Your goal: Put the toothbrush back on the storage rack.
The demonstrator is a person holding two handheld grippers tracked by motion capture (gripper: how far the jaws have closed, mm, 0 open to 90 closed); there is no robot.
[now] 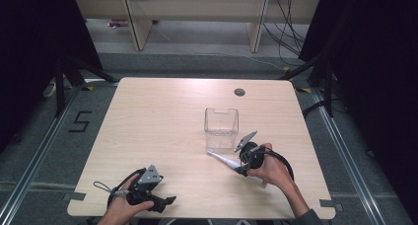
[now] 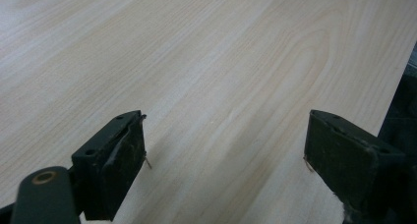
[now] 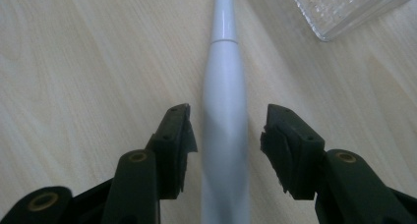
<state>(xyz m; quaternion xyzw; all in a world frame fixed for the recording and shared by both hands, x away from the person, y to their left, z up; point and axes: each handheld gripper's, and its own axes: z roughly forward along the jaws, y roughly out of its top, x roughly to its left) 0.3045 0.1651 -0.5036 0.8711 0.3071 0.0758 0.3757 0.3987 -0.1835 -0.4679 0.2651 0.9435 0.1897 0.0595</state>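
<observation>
Right tongs point(image 3: 226, 128) open, straddled white toothbrush point(image 3: 223, 81) near clear box point(image 1: 221, 128); left tongs point(image 2: 223, 148) open at desk point(image 1: 162, 116) front-left corner.

White electric toothbrush point(image 3: 223, 81) flat on table, beside clear box point(image 1: 221, 127)

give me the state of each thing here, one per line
white electric toothbrush: lying flat on the table, between the right gripper's jaws, not yet clamped
clear plastic box: upright, open top, looks empty
right gripper: open, straddling the toothbrush
left gripper: open, holds nothing
light wooden table: bare apart from these
</observation>
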